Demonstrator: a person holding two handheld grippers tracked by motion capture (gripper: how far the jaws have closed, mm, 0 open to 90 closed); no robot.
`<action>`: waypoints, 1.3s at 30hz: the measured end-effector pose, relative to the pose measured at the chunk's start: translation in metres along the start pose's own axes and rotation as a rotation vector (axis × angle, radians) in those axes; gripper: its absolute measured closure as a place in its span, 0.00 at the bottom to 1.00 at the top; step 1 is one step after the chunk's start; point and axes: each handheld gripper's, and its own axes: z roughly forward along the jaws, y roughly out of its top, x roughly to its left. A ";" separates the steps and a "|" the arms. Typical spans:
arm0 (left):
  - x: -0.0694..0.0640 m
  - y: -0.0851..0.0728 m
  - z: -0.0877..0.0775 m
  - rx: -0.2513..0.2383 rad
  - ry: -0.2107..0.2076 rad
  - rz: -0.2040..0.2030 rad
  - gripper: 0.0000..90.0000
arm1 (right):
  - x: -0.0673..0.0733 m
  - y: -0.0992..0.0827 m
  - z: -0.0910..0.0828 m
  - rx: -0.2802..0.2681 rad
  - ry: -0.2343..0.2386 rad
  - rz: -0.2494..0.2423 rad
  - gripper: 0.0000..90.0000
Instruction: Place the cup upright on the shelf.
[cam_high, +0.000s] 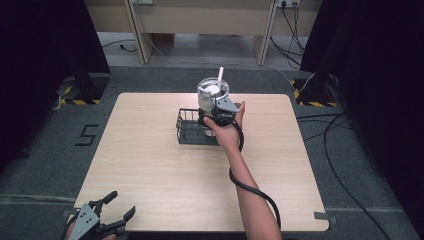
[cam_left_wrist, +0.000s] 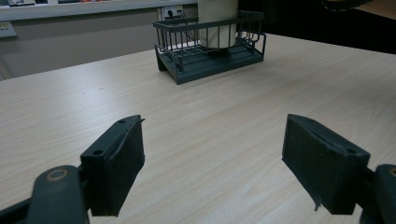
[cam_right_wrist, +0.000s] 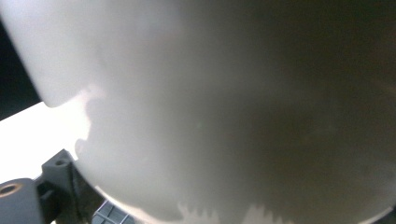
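High view: pale wood-grain table (cam_high: 165, 175) on grey carpet, black curtains on both sides, a pale wall panel with trailing cables behind, a taped "5" on the floor left of the table. Dark wire basket (cam_high: 192, 127) toward the far middle of the tabletop; white cup (cam_high: 212, 95) with a white stick standing up out of it, at the basket's right end. Right gripper (cam_high: 220, 111) pressed against the cup's near side, hand wrapped round it, black cable looping back along the forearm; whether clamped on the cup, cannot tell. Left gripper (cam_high: 117, 206) well apart from the basket, at the table's near left corner, jaws spread.

Left gripper view: black pads wide apart over bare wood grain, wire basket far ahead with the cup's white base inside it.

Right gripper view: cup wall (cam_right_wrist: 224, 107) right up close, blurred, bright table beyond at left
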 end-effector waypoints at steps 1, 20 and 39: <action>0.000 0.000 0.000 0.001 -0.001 0.000 0.22 | 0.000 0.000 0.000 0.001 0.001 -0.001 0.04; 0.000 0.000 0.000 0.004 0.004 0.008 0.22 | -0.002 -0.007 -0.018 0.012 0.003 -0.005 0.04; 0.000 0.000 0.001 0.005 0.002 0.006 0.22 | -0.001 -0.013 -0.041 0.013 0.010 -0.006 0.05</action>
